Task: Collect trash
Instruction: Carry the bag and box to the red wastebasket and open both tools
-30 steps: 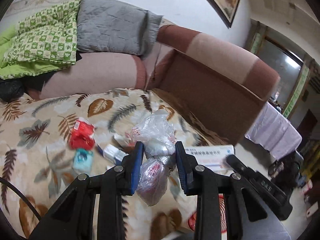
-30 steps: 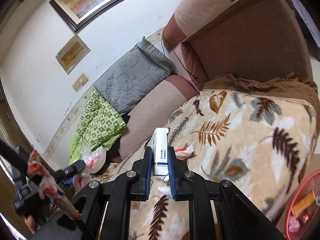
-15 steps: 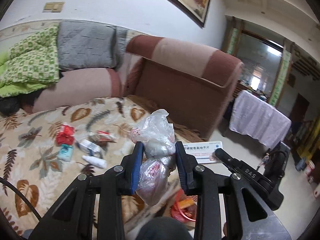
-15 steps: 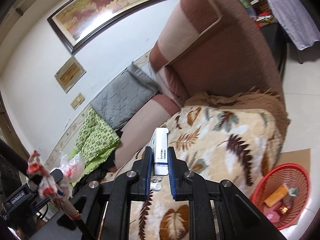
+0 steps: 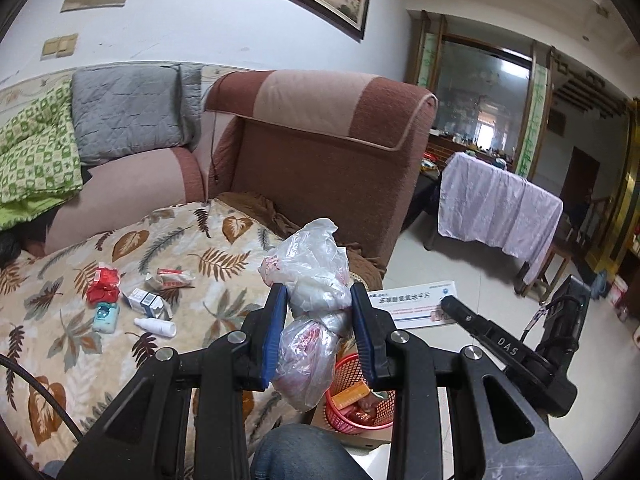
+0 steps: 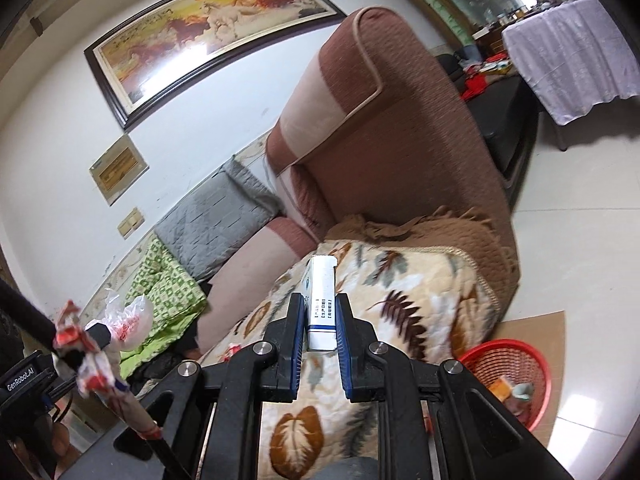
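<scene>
From the left wrist camera, the left gripper (image 5: 319, 322) is clamped on a crumpled clear plastic bag (image 5: 312, 312), its blue pads pressing the knotted middle while the lower bulge hangs over a red mesh basket (image 5: 344, 376) on the floor, which has an orange packet in it. On the leaf-patterned blanket (image 5: 80, 360) to the left lie a red wrapper (image 5: 103, 285), a small carton (image 5: 146, 302), a white bottle (image 5: 156, 327) and a pale blue packet (image 5: 106, 317), close together. To the right, the other tool holds a white medicine box (image 5: 414, 304). From the right wrist camera, the right gripper (image 6: 321, 328) grips that white medicine box (image 6: 321, 304) upright between its pads, above the blanket (image 6: 420, 296); the red mesh basket (image 6: 508, 364) stands low right on cardboard (image 6: 548, 324) beside the brown sofa (image 6: 400, 128).
</scene>
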A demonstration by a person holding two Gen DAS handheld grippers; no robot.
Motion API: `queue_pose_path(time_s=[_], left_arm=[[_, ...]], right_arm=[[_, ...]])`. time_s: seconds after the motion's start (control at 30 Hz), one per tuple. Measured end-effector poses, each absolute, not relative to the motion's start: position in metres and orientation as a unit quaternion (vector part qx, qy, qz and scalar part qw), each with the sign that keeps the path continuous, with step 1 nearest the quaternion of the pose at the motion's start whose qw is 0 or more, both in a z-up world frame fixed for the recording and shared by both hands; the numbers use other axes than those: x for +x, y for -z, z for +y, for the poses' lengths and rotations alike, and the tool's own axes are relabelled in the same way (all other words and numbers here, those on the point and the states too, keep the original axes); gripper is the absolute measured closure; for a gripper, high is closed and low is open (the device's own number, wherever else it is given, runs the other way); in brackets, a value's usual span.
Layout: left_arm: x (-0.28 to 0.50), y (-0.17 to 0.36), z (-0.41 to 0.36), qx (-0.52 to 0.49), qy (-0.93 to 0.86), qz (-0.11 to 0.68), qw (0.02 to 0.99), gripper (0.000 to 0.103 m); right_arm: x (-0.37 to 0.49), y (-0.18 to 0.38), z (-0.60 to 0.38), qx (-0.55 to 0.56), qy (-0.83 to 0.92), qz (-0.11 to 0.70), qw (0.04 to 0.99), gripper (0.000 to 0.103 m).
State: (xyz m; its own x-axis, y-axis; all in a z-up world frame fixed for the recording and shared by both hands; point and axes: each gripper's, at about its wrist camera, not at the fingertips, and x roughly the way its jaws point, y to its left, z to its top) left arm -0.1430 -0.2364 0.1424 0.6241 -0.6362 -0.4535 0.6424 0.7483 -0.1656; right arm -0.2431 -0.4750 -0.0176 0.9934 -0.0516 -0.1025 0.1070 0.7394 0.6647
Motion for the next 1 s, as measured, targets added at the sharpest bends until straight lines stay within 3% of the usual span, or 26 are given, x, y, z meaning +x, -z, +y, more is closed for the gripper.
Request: queue_pose_path(time_s=[0.5, 1.0], left_arm=[[-0.157, -0.112, -0.296, 0.066, 0.374, 0.278, 0.882, 0.072], [-0.111, -0.013, -0.387, 0.112, 0.453, 0.413, 0.782, 0.071]], right_arm=[[-0.26, 0.041, -0.503, 0.366, 0.094, 0.062, 0.924, 0.087], [-0.24, 0.112, -0.543, 0.42, 0.165, 0.145, 0.881, 0.087]])
